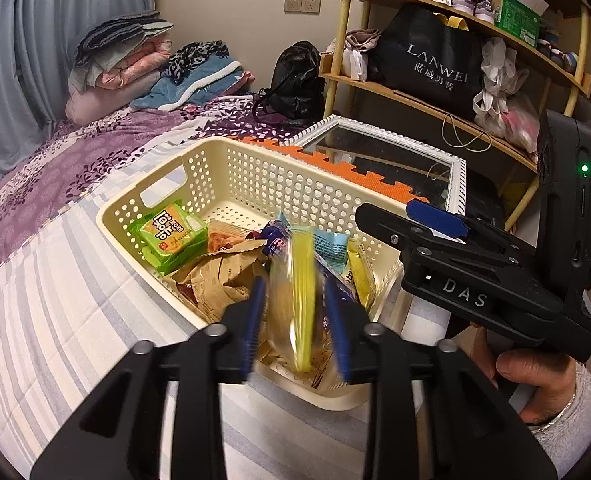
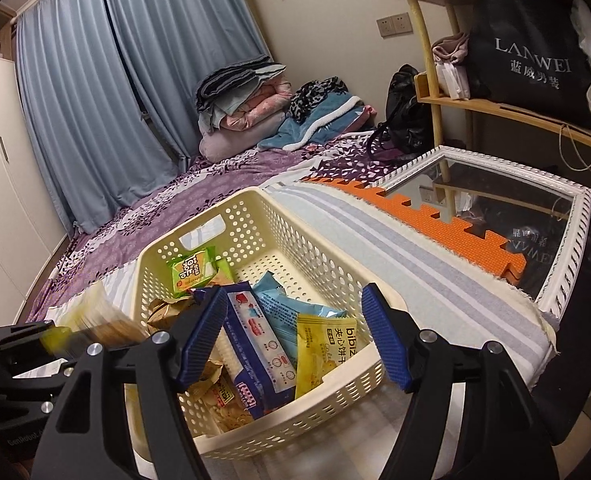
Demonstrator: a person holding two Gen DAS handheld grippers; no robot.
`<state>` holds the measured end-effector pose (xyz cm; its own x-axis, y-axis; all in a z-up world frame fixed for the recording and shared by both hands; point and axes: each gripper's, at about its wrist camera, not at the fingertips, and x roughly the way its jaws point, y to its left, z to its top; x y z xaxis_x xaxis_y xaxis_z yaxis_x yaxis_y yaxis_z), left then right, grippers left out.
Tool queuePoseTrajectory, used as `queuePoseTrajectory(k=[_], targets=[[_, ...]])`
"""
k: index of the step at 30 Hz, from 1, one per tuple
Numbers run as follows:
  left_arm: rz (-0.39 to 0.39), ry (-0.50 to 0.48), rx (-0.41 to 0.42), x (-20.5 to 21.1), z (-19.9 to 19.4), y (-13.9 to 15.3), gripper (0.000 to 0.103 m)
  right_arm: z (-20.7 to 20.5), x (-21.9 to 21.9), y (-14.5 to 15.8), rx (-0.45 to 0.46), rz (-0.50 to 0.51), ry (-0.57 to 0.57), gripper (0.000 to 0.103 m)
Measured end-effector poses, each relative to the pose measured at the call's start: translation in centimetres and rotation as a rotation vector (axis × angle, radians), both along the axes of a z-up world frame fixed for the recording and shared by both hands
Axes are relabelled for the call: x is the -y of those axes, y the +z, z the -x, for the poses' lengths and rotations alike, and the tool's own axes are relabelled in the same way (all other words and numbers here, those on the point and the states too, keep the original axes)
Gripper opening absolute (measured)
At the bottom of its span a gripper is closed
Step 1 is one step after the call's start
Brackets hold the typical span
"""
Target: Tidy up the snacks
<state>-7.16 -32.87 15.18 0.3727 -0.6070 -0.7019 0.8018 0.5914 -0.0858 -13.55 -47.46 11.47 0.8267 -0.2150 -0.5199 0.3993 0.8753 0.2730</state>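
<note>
Left gripper [image 1: 297, 312], jaws apart around a blurred yellow-edged snack packet [image 1: 295, 300], hovers over the cream basket [image 1: 255, 168] at twelve o'clock, right gripper [image 2: 295, 336] open and empty; light, crinkly, best pinched at its sealed edge

Basket [image 2: 335, 408]: cream plastic, walls pierced with rows of round holes.
Green snack pack [image 2: 193, 270]: lime green, yellow panel, red-and-white lettering.
Blue wrapper [image 2: 255, 344]: dark blue edges, white centre, red marks.
Light-blue packet [image 2: 291, 308]: pale blue with white print.
Yellow packet [image 2: 325, 346]: bright yellow, dark lettering.
Brown packets [image 1: 215, 284]: kraft tan with brown print.
Blurred packet [image 1: 299, 300]: clear film with a yellow stripe.
Left gripper [image 1: 297, 312]: black frame, blue ribbed pads.
Right gripper [image 2: 295, 338]: black, blue pads.
Bed cover [image 1: 67, 332]: near part grey-and-white stripes; far part purple with dark leaf print.
Foam mat [image 2: 455, 224]: orange.
Curtains [image 2: 115, 80]: grey-blue.
Mirror frame [image 2: 567, 264]: white.
</note>
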Motion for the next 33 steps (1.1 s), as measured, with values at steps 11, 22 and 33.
queuePoseTrajectory(k=[11,22,33], targets=[[0.002,0.051,0.019,-1.0,-0.5,0.2,0.094,-0.1,-0.5,0.1,-0.002,0.004,0.007,0.070],[-0.047,0.121,0.078,-1.4,-0.5,0.4,0.100,0.3,-0.7,0.6,-0.001,0.017,0.005,0.085],[-0.037,0.201,0.123,-3.7,-0.1,1.2,0.100,0.8,-2.2,1.7,-0.020,0.054,0.015,0.095]])
